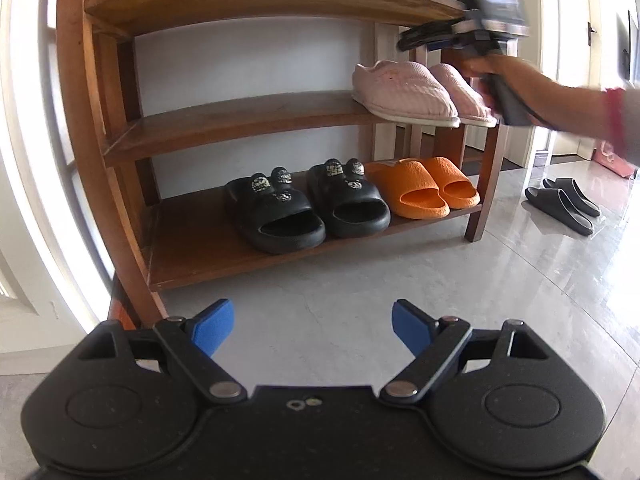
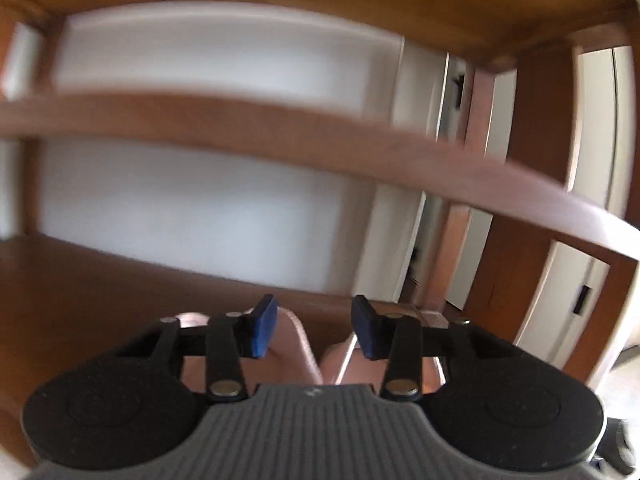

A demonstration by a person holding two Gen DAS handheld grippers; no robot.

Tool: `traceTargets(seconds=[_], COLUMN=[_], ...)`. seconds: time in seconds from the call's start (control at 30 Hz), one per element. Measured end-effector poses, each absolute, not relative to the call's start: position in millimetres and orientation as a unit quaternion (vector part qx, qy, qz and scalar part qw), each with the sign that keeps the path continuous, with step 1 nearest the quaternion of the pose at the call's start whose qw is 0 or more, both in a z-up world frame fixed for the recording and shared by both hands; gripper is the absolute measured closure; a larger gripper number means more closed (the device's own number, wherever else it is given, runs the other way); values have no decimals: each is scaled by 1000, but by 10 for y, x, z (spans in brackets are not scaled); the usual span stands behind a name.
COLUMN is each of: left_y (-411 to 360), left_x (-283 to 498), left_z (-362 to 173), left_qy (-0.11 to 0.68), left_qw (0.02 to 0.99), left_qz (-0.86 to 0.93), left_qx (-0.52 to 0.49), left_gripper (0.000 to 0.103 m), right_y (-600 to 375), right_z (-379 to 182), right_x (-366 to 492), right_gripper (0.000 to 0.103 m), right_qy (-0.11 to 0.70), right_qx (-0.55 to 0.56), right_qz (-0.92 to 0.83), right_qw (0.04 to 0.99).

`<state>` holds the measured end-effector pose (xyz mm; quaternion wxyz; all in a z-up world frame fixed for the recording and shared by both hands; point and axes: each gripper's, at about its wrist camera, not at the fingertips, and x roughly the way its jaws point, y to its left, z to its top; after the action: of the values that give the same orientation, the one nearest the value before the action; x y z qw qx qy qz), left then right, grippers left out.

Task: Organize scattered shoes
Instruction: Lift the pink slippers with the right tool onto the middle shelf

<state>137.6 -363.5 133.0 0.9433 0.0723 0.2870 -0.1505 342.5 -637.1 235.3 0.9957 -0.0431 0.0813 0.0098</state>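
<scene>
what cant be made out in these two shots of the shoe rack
- Right tool in the left wrist view: motion blur smears its fingers, so their spread is unreadable there.
- Pink slippers in the right wrist view: the tool's body covers all but their tops.
- Dark slides on the floor, left wrist view: small at the fisheye edge, details lost.
- Top shelf: seen edge-on from below, so its surface is hidden.

No text can be read; the badges on the black slippers (image 1: 308, 204) are too blurred.
</scene>
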Motion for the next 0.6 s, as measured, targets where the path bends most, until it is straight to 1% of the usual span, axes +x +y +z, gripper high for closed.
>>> traceTargets(seconds=[0.07,0.1,0.23,0.27,0.4,0.5,0.6], left_y=[-3672,-3703,-3837,-3867,-3947,-3970,-3943], left_x=[1383,1392,1440,1440,1402,1350,1329], left_z=[1319,1313,1315,1325,1362,1369,1370], left_qy=[281,279,278,276,268,262,262], left_qw=[943,943,942,942,942,943,943], left_qz=[-158,-162,-172,-174,-182,-183,-179], left_qx=[79,80,79,80,87,95,99], left_gripper=[16,16,16,16,16,16,16], right_y=[-6492,-6572,-6657,-6641,-6553,-6553,-6468], right_z=[2329,2285,1908,1843,1647,1635,1610], right_x=[3050,2799,2071,2017,2078,2416,2521], right_gripper=[36,36,36,36,37,37,37], right_qy=[62,62,153,167,213,227,219], right_qx=[-20,0,48,54,74,97,118], right_qz=[46,77,172,184,214,212,210], right_qw=[997,995,972,967,951,946,946])
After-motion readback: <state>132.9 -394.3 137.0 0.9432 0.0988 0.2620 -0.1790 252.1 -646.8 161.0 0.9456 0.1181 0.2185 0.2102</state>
